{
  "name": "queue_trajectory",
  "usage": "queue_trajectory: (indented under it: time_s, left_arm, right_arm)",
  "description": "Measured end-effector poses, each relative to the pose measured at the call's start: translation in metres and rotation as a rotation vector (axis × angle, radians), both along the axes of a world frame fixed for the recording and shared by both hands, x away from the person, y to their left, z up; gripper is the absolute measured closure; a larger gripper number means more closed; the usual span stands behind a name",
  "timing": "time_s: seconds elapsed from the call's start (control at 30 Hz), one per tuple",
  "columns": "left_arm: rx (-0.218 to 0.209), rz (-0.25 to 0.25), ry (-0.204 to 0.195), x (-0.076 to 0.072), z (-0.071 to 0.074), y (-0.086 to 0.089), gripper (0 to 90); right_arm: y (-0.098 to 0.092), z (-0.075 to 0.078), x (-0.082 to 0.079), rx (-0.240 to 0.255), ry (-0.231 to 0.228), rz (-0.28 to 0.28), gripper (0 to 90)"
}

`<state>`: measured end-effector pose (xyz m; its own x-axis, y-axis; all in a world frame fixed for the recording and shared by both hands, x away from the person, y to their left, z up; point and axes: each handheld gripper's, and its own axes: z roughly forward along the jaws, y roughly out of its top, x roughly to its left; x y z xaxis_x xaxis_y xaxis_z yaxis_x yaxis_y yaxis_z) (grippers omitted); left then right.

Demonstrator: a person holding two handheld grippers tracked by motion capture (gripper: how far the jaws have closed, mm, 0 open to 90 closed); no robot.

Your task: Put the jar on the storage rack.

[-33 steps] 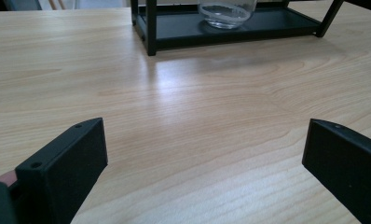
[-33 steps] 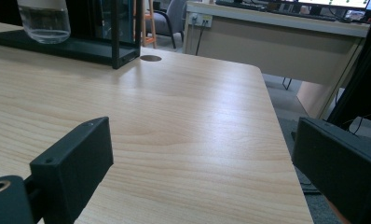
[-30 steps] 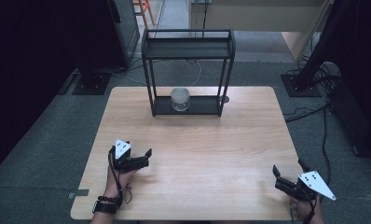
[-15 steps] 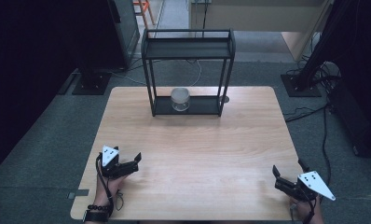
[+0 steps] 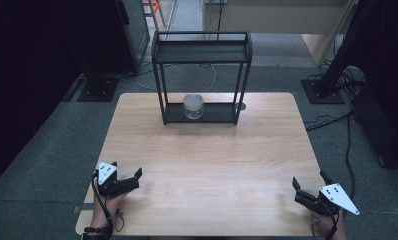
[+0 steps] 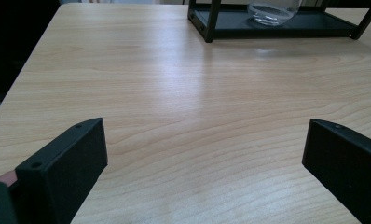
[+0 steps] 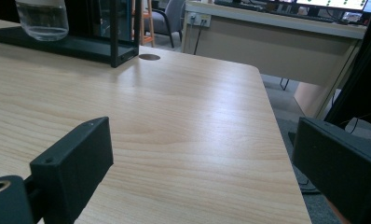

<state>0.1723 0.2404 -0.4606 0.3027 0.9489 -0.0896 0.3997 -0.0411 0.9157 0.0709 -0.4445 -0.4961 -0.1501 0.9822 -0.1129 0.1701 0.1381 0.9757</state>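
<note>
While the glass bowl [image 5: 193, 106] is seen standing on the bottom shelf of the black rack [image 5: 202, 47] at the far edge of the worktop [image 5: 207, 160], nothing is held by either tool. The left gripper [image 5: 128, 179] is kept low at the near left corner, its fingers [image 6: 62, 172] spread wide over bare wood. The right gripper [image 5: 307, 187] is found at the near right corner, fingers [image 7: 72, 163] likewise parted and empty, well apart from the bowl.
</note>
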Motion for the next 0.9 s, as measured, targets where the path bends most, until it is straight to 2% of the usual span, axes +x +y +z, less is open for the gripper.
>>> queue_trajectory:
  time_s: [0.2, 0.37, 0.6, 0.8, 0.9]
  left_arm:
    - [0.009, 0.007, 0.001, -0.002, 0.001, 0.001, 0.2]
    - [-0.01, 0.018, 0.006, -0.005, 0.0, 0.006, 0.2]
    - [0.003, 0.032, 0.005, -0.01, 0.001, 0.01, 0.2]
    - [-0.031, 0.059, 0.004, -0.016, -0.001, 0.021, 0.2]
    - [-0.025, 0.073, 0.004, -0.019, 0.0, 0.027, 0.2]
  right_arm:
    - [0.0, 0.0, 0.0, 0.0, -0.001, -0.001, 4.7]
    - [0.001, 0.0, 0.0, -0.001, -0.001, -0.002, 4.7]
    - [0.001, 0.0, 0.0, -0.003, -0.001, -0.002, 4.7]
    - [0.001, 0.0, 0.0, -0.002, 0.0, -0.002, 4.7]
    - [0.001, 0.0, 0.0, -0.003, -0.001, -0.002, 4.7]
